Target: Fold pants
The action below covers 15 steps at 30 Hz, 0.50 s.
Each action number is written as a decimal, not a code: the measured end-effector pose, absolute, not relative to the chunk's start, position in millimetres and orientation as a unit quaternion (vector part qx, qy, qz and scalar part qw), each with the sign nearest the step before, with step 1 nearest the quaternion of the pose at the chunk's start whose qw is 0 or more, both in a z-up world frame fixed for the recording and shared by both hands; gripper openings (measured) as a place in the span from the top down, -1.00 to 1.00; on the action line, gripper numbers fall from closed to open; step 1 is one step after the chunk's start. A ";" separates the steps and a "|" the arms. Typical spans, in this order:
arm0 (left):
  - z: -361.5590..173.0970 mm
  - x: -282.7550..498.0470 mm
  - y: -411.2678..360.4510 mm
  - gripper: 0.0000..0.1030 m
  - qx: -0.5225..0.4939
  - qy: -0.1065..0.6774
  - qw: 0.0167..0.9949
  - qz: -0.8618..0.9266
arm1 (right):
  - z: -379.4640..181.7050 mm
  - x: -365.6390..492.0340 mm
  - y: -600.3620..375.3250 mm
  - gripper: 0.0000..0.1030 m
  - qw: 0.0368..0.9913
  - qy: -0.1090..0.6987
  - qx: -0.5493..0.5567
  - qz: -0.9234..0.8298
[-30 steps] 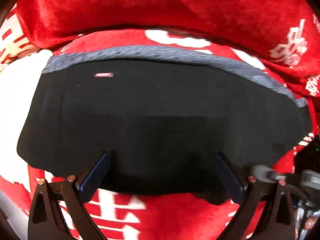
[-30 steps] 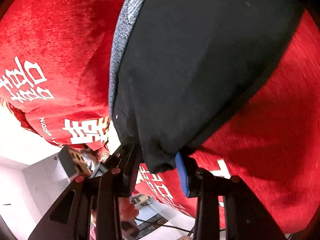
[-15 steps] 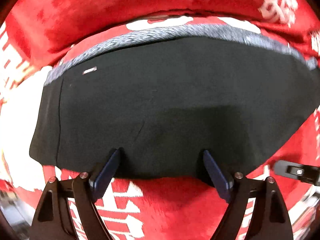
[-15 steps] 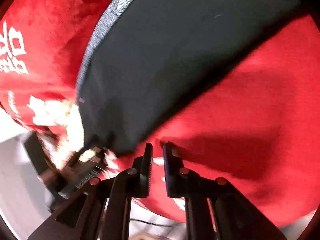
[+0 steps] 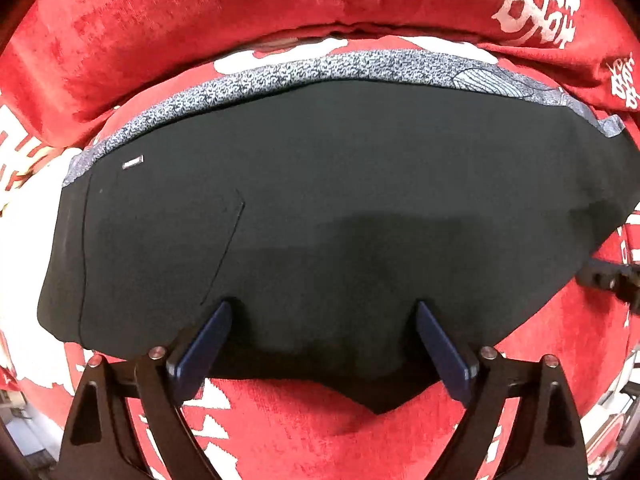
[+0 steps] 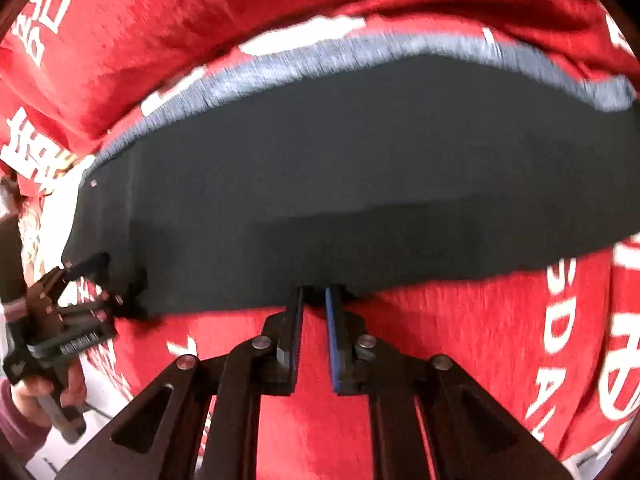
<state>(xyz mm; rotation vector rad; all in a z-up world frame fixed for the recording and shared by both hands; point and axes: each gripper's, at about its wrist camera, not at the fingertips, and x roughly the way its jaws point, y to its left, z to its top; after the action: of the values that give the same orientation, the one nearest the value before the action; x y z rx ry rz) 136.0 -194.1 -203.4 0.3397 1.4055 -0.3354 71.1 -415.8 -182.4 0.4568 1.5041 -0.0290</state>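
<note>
Folded black pants [image 5: 340, 208] lie flat on a red cloth [image 5: 200, 12]; left gripper [image 5: 324, 332] spread wide at their near edge

left gripper [image 5: 322, 340]: black angular linkage arms, silver round rivets, dark navy flat pads
right gripper [image 6: 314, 336]: black arms with triangular cutouts, silver rivets, one pad edged bright blue
hand [image 6: 48, 390]: bare skin, fingers curled round dark handle
sleeve [image 6: 14, 426]: mauve-pink cuff

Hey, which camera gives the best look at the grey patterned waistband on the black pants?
The left wrist view: the waistband is sharp there, its speckled pattern visible along the far edge of the pants. In the right wrist view the waistband is smeared by motion blur, showing only as a grey-blue strip.
</note>
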 end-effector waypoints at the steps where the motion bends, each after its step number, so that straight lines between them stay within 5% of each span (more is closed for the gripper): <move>1: -202.4 137.1 -194.9 -0.82 0.155 0.643 0.734 -0.151 | -179.3 67.6 -417.4 0.81 0.709 0.671 0.215 -0.014; 15: -177.7 175.3 -154.4 -0.82 0.120 0.626 0.764 -0.101 | -131.3 153.3 -378.8 0.71 0.745 0.631 0.213 0.049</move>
<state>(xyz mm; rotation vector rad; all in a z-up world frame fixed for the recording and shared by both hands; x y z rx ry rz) 175.3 -154.4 -177.7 0.2607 1.3598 -0.2192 153.3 -378.8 -131.3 0.4654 1.3810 0.1077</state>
